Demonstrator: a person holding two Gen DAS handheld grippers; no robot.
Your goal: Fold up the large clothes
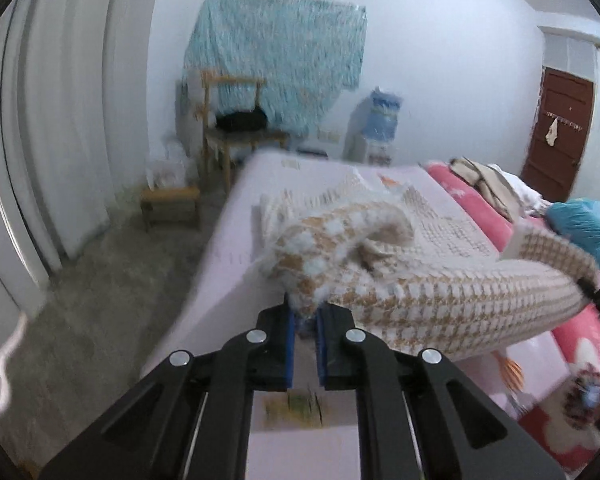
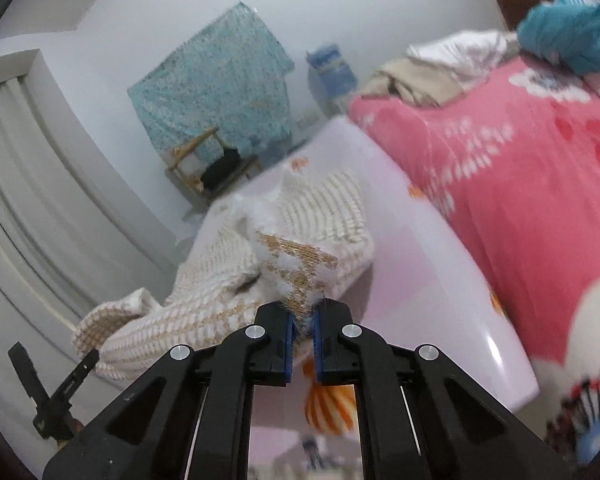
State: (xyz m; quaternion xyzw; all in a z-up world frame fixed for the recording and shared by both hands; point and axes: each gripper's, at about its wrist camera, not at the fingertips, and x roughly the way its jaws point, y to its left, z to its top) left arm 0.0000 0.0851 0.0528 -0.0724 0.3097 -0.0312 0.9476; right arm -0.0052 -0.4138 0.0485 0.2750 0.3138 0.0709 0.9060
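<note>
Left gripper (image 1: pixel 307 314): clamped on fuzzy edge of houndstooth knit garment (image 1: pixel 440 304).
Right gripper (image 2: pixel 304 314): pinched on another edge of it.
Garment: raised between both, far part on lilac sheet (image 1: pixel 228 248).
Right, beyond: pink floral blanket (image 2: pixel 520 184).
Far: wooden chair (image 1: pixel 236 128).

Your room light's soft and even, a bit dim and bluish, with no hard shadows. Motion blur smears the fuzzy cream-and-tan knit sweater (image 1: pixel 420 280) and pink floral blanket (image 2: pixel 520 184). Fisheye bends the edges and leaves dark corners.
</note>
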